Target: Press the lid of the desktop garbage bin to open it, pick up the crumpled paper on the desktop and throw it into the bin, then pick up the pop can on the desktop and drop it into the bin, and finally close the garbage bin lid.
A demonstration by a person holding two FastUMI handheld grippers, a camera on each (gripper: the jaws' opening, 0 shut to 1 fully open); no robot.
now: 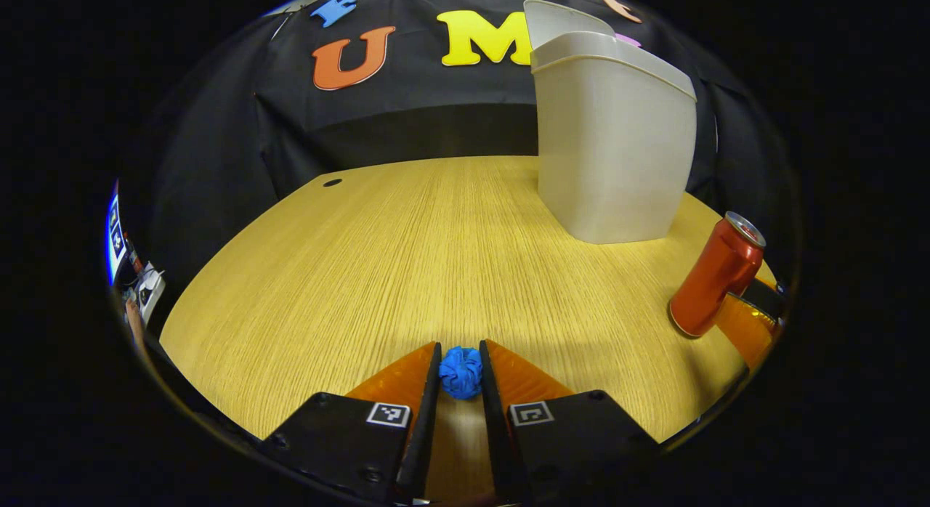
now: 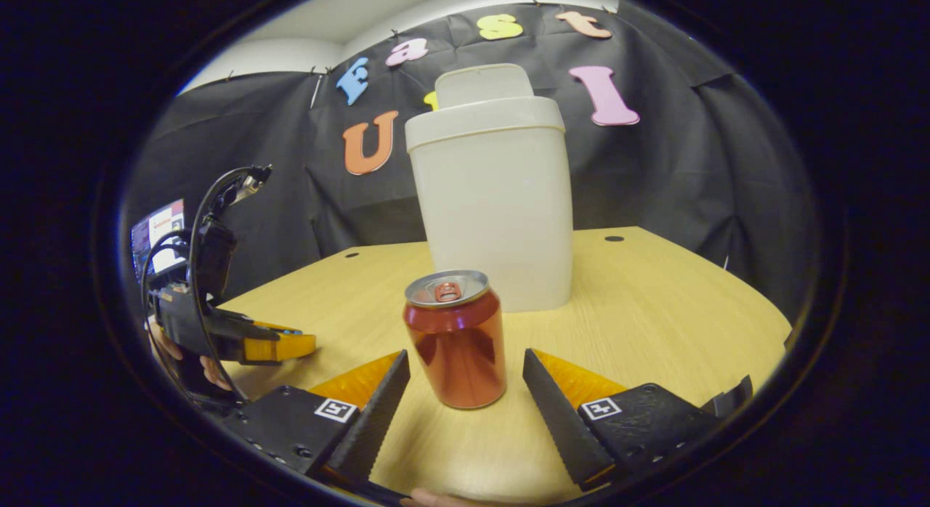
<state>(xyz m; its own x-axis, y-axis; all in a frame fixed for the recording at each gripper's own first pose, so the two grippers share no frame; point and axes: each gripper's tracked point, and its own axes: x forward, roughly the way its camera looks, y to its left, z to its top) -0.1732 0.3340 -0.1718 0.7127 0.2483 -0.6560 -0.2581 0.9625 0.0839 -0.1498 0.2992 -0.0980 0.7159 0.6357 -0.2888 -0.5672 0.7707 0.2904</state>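
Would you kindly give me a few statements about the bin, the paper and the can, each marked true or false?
1. The bin has its lid up. True.
2. The blue paper ball lies inside the bin. False: it sits between the fingers of the left hand-held gripper, which press on it.
3. The red can stands upright on the table. True.
4. The right hand-held gripper is clamped on the can. False: its fingers are spread, with gaps on both sides of the can.
5. The can is in front of the bin in the right gripper view. True.
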